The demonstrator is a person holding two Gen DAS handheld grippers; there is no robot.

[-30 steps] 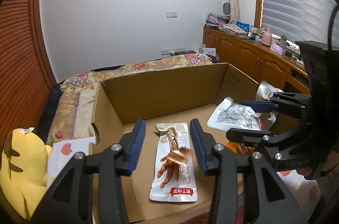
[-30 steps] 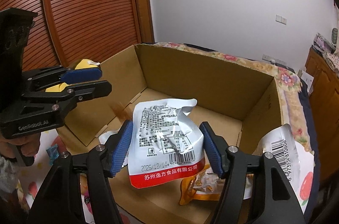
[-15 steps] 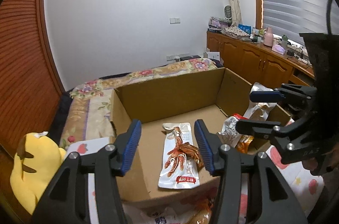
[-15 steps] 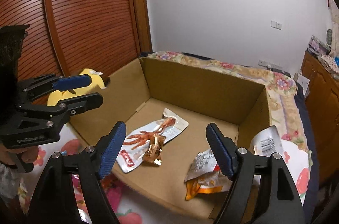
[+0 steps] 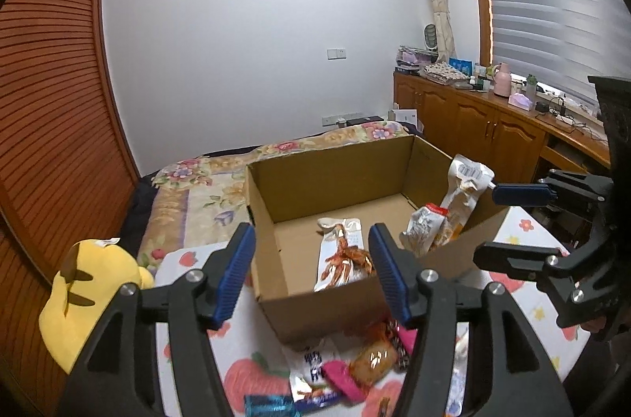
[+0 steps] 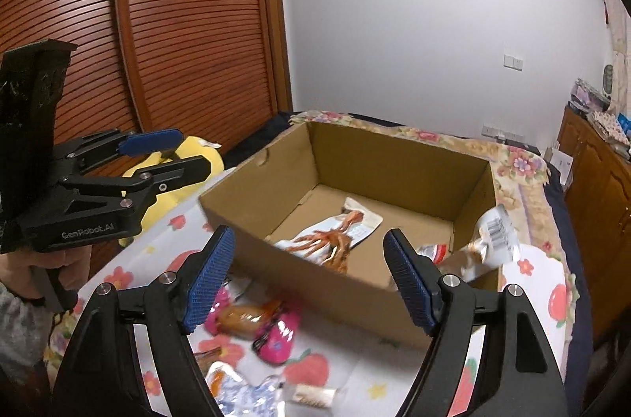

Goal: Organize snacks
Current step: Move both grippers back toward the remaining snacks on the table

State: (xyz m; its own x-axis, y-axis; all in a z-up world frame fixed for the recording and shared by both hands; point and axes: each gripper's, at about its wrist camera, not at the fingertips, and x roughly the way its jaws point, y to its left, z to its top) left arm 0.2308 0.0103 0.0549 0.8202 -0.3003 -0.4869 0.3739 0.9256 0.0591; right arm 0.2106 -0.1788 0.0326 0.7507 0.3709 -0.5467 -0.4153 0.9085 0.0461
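An open cardboard box (image 5: 315, 180) (image 6: 394, 156) stands on a fruit-print cloth on the bed. Inside lie a chicken-feet snack pack (image 5: 341, 255) (image 6: 331, 237) and a silver pouch with an orange packet (image 5: 428, 229) (image 6: 434, 253); a white barcode bag (image 5: 467, 180) (image 6: 495, 239) leans at the right wall. Loose snacks (image 5: 355, 365) (image 6: 256, 326) lie on the cloth in front of the box. My left gripper (image 5: 311, 275) (image 6: 157, 156) is open and empty near the box's front. My right gripper (image 6: 309, 279) (image 5: 512, 223) is open and empty above the loose snacks.
A yellow plush toy (image 5: 83, 294) (image 6: 185, 164) sits left of the box. A slatted wooden wardrobe (image 6: 157, 22) stands on the left. A wooden cabinet with clutter (image 5: 493, 129) runs along the right under the window. Floral bedding (image 5: 205, 188) lies behind the box.
The right gripper opened and dropped the silver pouch into the box. Both grippers pulled back and up from the box, so the loose snacks in front came into view.
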